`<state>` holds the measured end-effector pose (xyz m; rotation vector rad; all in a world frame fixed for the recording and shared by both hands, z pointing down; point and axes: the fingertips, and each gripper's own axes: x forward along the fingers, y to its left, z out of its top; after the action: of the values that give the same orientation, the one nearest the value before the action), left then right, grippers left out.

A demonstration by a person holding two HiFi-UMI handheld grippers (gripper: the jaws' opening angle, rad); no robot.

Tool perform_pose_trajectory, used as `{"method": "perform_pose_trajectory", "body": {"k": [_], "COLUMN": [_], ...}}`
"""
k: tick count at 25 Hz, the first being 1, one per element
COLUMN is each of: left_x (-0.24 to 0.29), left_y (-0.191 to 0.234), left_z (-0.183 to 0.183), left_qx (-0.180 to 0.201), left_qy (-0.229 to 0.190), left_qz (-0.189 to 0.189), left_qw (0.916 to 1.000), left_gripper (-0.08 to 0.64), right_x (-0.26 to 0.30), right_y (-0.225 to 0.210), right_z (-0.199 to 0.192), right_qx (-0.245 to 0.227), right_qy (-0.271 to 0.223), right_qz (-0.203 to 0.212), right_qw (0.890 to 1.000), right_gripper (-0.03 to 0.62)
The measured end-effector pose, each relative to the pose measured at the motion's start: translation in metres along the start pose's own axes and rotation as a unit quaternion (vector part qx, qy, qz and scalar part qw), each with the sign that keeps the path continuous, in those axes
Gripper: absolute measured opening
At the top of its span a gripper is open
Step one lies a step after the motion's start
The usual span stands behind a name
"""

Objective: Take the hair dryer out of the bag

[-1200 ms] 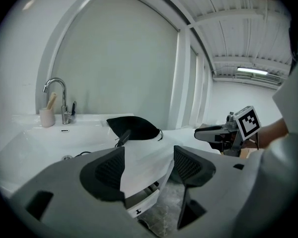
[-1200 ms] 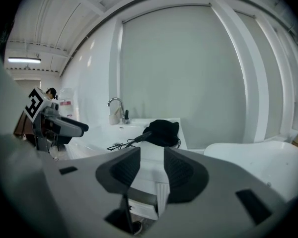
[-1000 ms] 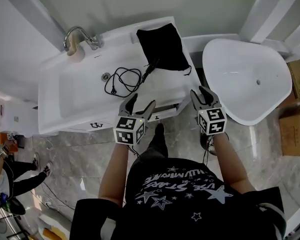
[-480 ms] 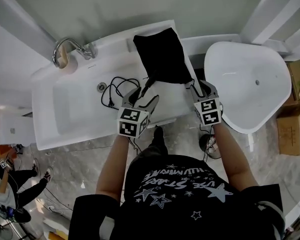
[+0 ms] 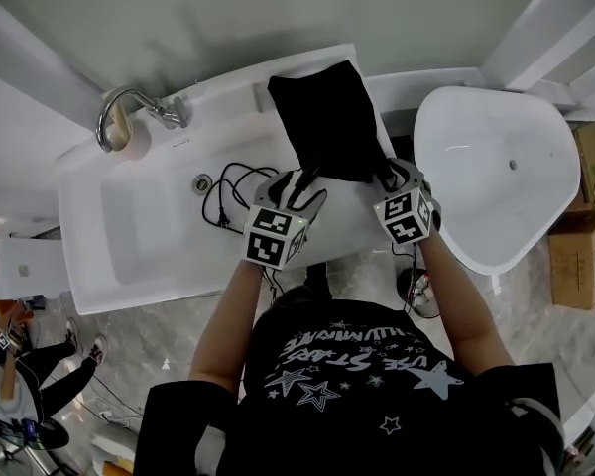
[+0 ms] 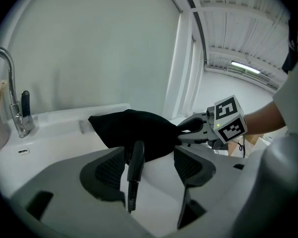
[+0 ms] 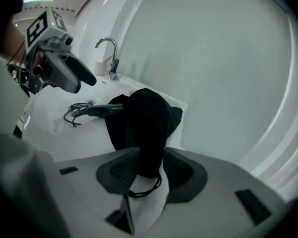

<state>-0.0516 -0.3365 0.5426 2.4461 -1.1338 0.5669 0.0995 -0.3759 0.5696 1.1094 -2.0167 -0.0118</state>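
Black bag [image 5: 327, 122] is seen lying on the flat right part of a white basin [image 5: 129, 236], with its far end against the back ledge and its mouth toward the near edge. The hair dryer is mostly hidden inside the bag. Only its dark handle [image 6: 135, 165] is seen poking out of the near left side of the mouth, and its cord [image 5: 228, 186] is coiled in the bowl just left of the bag, near the drain. Left gripper [image 5: 299, 188] is brought up at the handle. In the left gripper view its jaws are held apart with the handle standing between them, close against the left pad and well clear of the right one, so nothing is clamped. Right gripper [image 5: 397, 175] is placed at the bag's near right corner. Its jaws have just been opening and are spread wide. That corner and a loop of drawstring [image 7: 144, 187] lie between the pads, but no squeeze on the cloth is seen. A curved tap [image 5: 129, 112] is noted at the far left of the basin. A white bathtub [image 5: 496, 177] is seen to the right, with cardboard boxes [image 5: 580, 256] beyond it.
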Motion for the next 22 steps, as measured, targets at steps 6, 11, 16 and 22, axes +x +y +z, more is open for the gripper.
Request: {"method": "perform_pose_trajectory", "body": {"k": [6,11,16,22], "left_x": [0.017,0.031,0.047,0.062], "left_y": [-0.002,-0.012,-0.017,-0.011], "left_z": [0.003,0.006,0.000,-0.010], "left_qx": [0.022,0.046,0.046,0.037], "left_qy": [0.009,0.022,0.030,0.068], "left_qz": [-0.027,-0.050,-0.074,-0.062], "left_qw": [0.9994,0.9974,0.9958,0.9951], "left_gripper": [0.322,0.322,0.305,0.305], "right_x": [0.005,0.004,0.001,0.000], "right_y": [-0.008,-0.012,-0.014,-0.015], "right_z": [0.005,0.012,0.016,0.017], "right_qx": [0.017,0.048,0.064,0.076], "right_qy": [0.003,-0.009,-0.016,-0.016], "right_qz": [-0.020,-0.021,-0.022,-0.024], "right_qw": [1.000,0.999,0.998,0.997], "right_gripper": [0.058,0.023,0.021,0.021]}}
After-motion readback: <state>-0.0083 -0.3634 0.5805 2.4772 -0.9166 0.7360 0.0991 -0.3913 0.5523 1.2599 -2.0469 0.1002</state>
